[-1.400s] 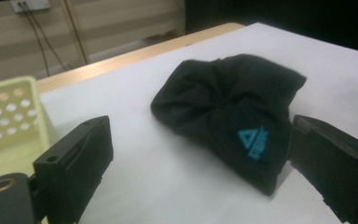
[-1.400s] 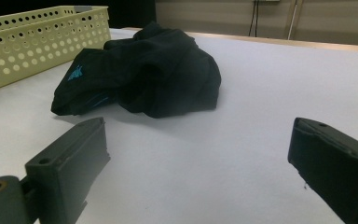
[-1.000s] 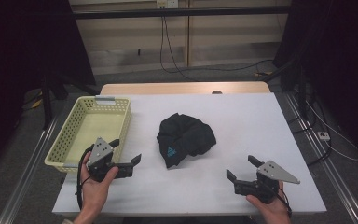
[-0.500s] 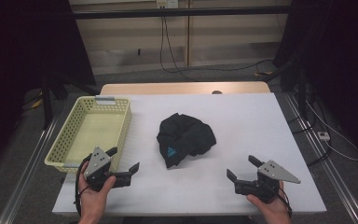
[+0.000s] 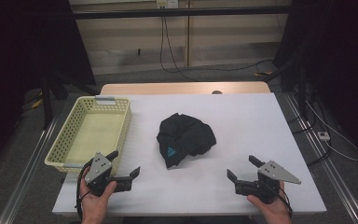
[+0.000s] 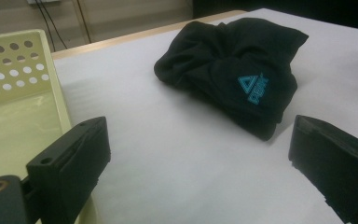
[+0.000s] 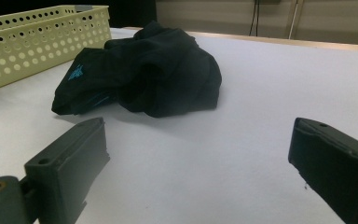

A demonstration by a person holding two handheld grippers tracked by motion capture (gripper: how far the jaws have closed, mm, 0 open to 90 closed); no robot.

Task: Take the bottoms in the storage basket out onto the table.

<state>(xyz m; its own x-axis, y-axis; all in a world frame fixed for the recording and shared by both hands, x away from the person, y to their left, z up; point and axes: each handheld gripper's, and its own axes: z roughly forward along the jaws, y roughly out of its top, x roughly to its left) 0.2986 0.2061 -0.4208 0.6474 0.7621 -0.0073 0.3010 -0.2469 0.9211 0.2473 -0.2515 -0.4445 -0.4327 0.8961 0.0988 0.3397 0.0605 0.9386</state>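
White table [image 5: 270, 126] spread across the high view, wooden edge at 12 o'clock. Yellow perforated basket [image 5: 91, 131] at 9 o'clock, empty inside. Crumpled black garment [image 5: 185, 138] near table centre, teal triangle logo facing 6 o'clock, well apart from both grippers. Left gripper [image 5: 124, 165] at 7 o'clock, just beside the basket's near corner, jaws spread wide, nothing between them. Right gripper [image 5: 244, 168] at 5 o'clock, jaws likewise spread, pointed toward the garment.

Black two-jaw left claw [image 5: 123, 168], right claw [image 5: 244, 169], grey triangular plates, black cables
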